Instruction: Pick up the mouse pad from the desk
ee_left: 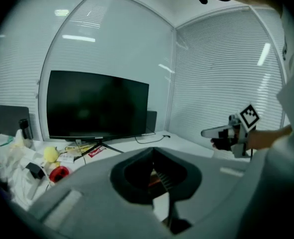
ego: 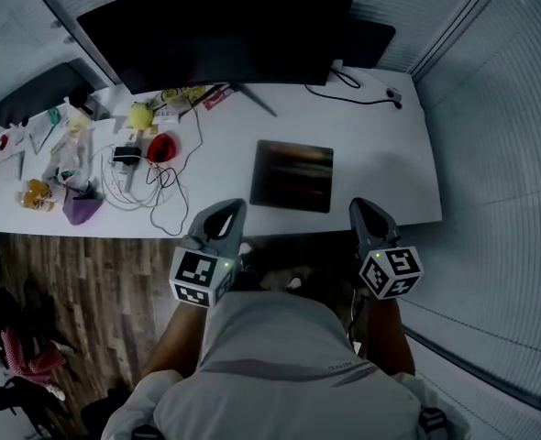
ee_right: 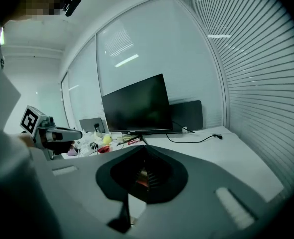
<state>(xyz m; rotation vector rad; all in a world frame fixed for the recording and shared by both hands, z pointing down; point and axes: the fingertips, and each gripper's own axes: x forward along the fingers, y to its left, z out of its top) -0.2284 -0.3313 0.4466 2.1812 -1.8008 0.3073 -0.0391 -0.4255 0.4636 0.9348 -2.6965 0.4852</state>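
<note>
The mouse pad [ego: 293,175] is a dark square with reddish streaks, lying flat on the white desk [ego: 380,154] near its front edge. Both grippers hover at that front edge, short of the pad. My left gripper [ego: 228,209] points at the pad's near left corner and my right gripper [ego: 361,208] sits just off its near right corner. Both are shut with nothing held. In the left gripper view a sliver of the pad [ee_left: 156,179] shows through the closed jaws, and the right gripper [ee_left: 221,132] appears at the right. The right gripper view shows the left gripper [ee_right: 62,133].
A wide black monitor [ego: 220,30] stands at the back of the desk on a thin stand. White cables [ego: 133,186], a red object [ego: 162,147], a yellow ball [ego: 139,115] and other clutter fill the desk's left part. A black cable [ego: 358,94] runs back right. Blinds wall off the right side.
</note>
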